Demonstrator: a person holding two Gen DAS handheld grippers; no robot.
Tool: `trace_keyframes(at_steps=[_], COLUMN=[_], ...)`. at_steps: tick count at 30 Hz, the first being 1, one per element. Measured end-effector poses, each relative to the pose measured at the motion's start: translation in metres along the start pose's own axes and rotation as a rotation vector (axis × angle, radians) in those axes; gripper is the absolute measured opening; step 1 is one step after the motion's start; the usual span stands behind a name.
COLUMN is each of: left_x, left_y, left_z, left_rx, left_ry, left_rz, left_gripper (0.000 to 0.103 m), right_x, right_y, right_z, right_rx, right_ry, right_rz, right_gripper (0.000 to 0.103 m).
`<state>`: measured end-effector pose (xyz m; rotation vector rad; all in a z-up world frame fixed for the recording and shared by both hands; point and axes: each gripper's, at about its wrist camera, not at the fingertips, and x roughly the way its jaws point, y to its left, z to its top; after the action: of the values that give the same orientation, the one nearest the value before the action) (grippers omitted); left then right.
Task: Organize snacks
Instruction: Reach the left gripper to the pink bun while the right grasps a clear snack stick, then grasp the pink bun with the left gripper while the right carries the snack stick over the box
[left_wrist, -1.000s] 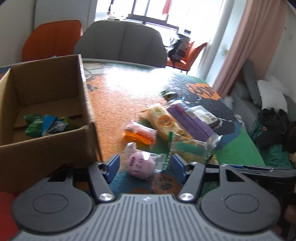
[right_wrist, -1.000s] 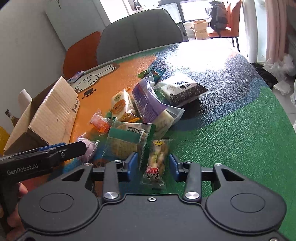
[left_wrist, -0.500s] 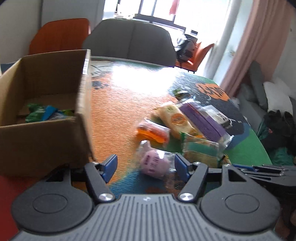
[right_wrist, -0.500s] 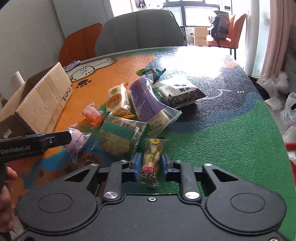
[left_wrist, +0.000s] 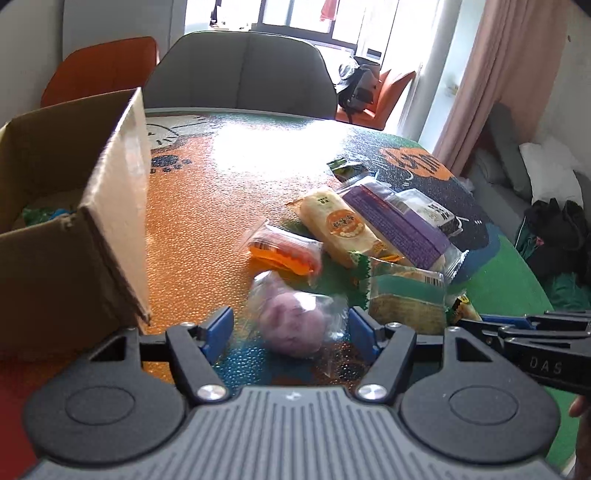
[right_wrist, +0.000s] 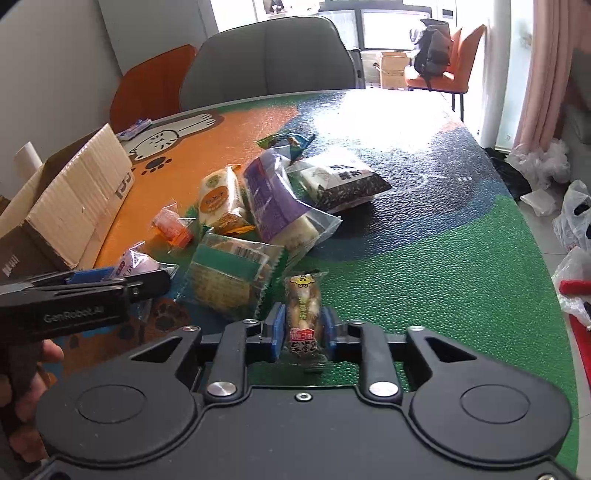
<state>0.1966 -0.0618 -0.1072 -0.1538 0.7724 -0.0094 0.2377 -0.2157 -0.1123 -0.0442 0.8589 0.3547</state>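
My left gripper (left_wrist: 290, 326) is open, its jaws either side of a pink round snack in clear wrap (left_wrist: 291, 325) on the table; this snack also shows in the right wrist view (right_wrist: 135, 264). My right gripper (right_wrist: 303, 330) is shut on a small clear packet with a red label (right_wrist: 303, 314). A pile of snacks lies ahead: an orange packet (left_wrist: 284, 253), a yellow cake (left_wrist: 338, 227), a purple pack (left_wrist: 395, 221), a green-banded biscuit pack (left_wrist: 404, 301). An open cardboard box (left_wrist: 74, 206) stands at the left.
A black-and-white pack (right_wrist: 343, 181) and a small green packet (right_wrist: 288, 142) lie farther back. A grey chair (left_wrist: 240, 74) and an orange chair (left_wrist: 96, 70) stand behind the table. The table's right edge (right_wrist: 543, 258) drops to a littered floor.
My right gripper closed on the small red-label packet. My left gripper moved forward and right, so the pink snack now lies between its open jaws.
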Motion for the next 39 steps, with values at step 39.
trace_keyframes(at_steps=[39], left_x=[-0.094], left_y=[0.008], left_z=[0.027], left_rx=[0.041], left_ry=[-0.112], left_rz=[-0.055], left_gripper=[0.037], right_x=[-0.059], right_y=[0.041], right_z=[0.028], right_rx=[-0.082], right_ry=[-0.171], right_rz=[0.011], right_gripper=[0.016])
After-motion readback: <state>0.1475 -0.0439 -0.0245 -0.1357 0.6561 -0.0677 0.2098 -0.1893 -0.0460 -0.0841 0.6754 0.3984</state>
